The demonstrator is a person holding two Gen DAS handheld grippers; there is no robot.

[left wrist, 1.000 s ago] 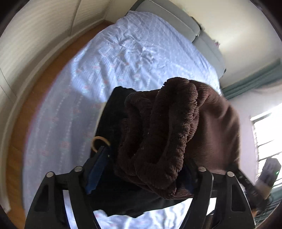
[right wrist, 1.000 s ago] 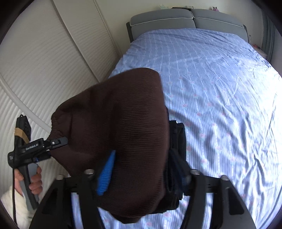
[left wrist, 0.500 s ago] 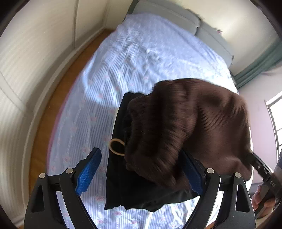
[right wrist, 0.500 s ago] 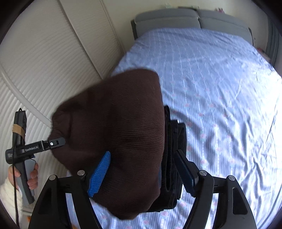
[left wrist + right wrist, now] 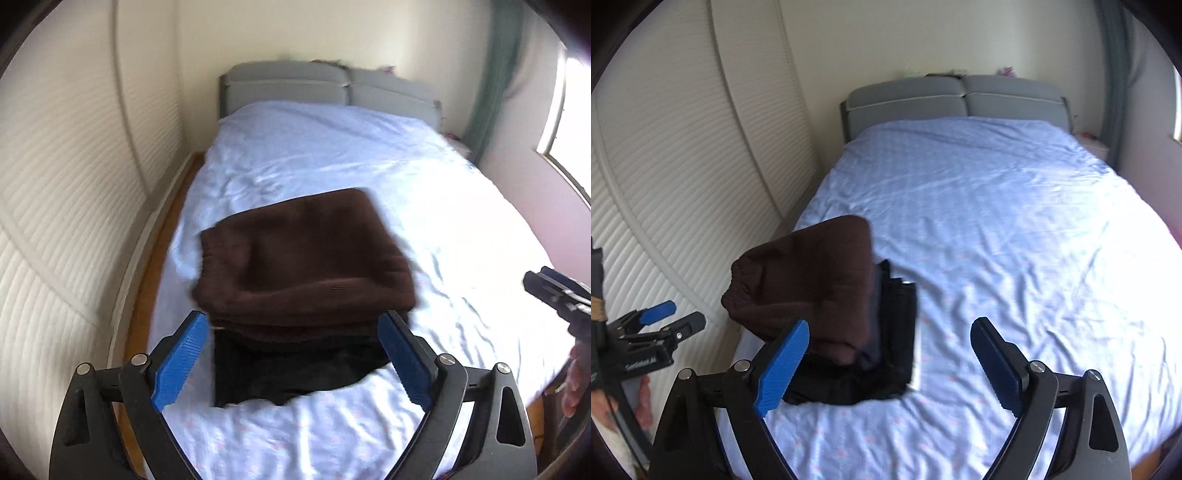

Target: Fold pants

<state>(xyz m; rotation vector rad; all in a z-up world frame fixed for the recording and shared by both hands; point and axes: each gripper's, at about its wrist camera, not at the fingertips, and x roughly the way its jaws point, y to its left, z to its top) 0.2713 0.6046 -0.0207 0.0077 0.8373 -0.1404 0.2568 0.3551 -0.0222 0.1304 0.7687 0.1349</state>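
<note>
The folded brown pants (image 5: 303, 258) lie on a stack of folded dark clothes (image 5: 291, 376) near the foot of the bed, close to its left edge. They also show in the right wrist view (image 5: 812, 291) on the dark stack (image 5: 886, 354). My left gripper (image 5: 291, 365) is open and empty, just short of the stack, its blue pads on either side. My right gripper (image 5: 890, 365) is open and empty, to the right of the stack and pulled back from it. The left gripper shows in the right wrist view (image 5: 670, 317).
The bed has a light blue sheet (image 5: 997, 221) and a grey headboard (image 5: 956, 99). White ribbed wardrobe doors (image 5: 55, 221) stand along the left, with a strip of wooden floor (image 5: 155, 258) between. A window (image 5: 565, 122) is at right.
Both grippers opened and let go of the brown pants, which now lie on the dark stack. Both grippers drew back and tilted up toward the headboard.
</note>
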